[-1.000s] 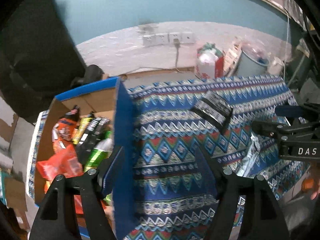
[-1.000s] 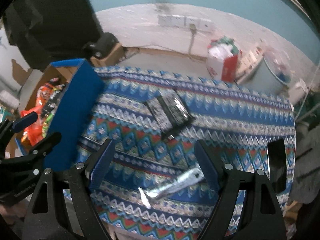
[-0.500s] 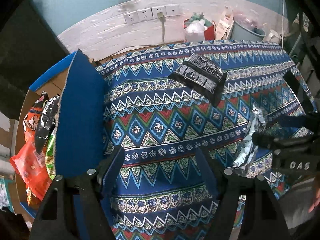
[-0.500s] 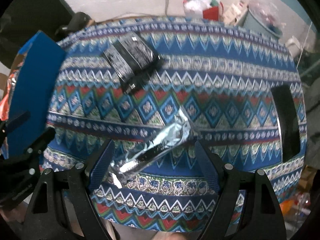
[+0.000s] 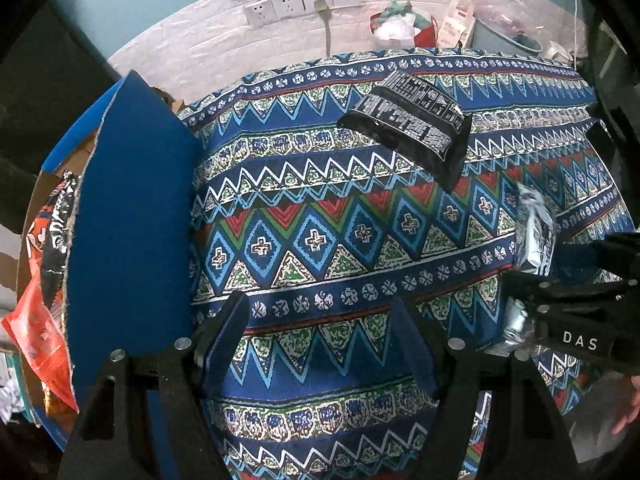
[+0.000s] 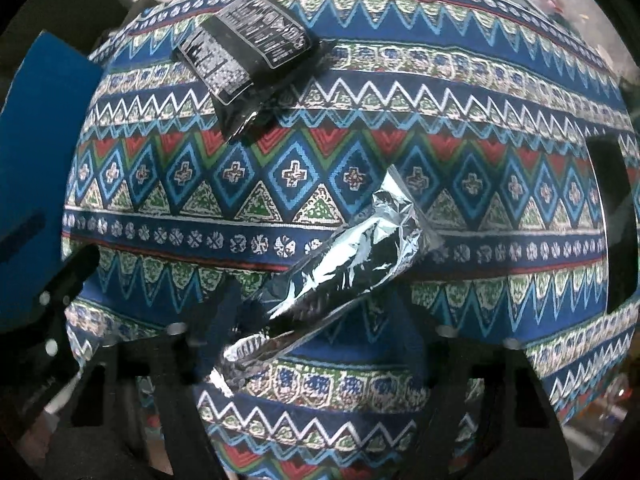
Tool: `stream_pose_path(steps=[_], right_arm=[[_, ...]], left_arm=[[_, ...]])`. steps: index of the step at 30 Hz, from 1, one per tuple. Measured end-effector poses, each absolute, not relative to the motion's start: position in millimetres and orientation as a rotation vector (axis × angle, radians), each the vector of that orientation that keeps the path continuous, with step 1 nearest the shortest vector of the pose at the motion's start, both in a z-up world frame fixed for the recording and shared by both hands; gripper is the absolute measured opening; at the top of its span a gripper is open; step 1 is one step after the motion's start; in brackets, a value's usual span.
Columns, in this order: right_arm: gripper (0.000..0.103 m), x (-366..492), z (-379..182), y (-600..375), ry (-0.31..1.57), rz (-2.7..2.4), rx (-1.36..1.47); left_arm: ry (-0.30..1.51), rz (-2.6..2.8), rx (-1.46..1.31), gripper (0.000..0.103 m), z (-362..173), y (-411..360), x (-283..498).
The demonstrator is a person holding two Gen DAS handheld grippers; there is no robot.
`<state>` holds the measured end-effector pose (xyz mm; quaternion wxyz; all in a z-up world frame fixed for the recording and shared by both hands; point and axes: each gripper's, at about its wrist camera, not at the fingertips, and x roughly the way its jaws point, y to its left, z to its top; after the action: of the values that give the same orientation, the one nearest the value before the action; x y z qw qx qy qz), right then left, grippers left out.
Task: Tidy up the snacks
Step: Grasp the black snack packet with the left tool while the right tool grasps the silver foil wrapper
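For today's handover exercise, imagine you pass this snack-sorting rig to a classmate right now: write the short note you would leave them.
Right gripper: jaws have just been closing around the silver foil packet on the patterned tablecloth; firm grip not clear.
Left gripper: open, empty, above bare cloth beside the blue cardboard box.
Done: several snack bags are in the box.
Left: foil packet and the black snack packet further back both go into the box.
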<state>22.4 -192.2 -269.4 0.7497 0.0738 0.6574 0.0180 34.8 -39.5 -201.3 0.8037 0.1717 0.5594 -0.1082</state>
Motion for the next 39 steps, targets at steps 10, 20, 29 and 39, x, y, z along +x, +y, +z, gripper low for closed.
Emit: stream_pose_path(steps=[10,20,29,39], right_arm=[[0.028,27.5,-269.2,-194.4,1.4,0.058,0.001],[0.028,31.2,-264.5,-220.8,1.358,0.08,-0.015],[0.028,60.2,-237.6,-268.4,1.283,0.055,-0.067],[0.028,96.5,-200.3,-291.2,1.247,0.085,-0.12]], left_arm=[[1.218,-0.249,0.353,0.075,-204.8,-52.7,42.9],[1.28,-0.23,0.242,0.076,-209.3,-60.7,64.1],[1.3,-0.188,0.043,0.081,-198.6,-72.2,107.2],[1.32,-0.147,-0.051,0.082,-200.4,-106.1,139.3]])
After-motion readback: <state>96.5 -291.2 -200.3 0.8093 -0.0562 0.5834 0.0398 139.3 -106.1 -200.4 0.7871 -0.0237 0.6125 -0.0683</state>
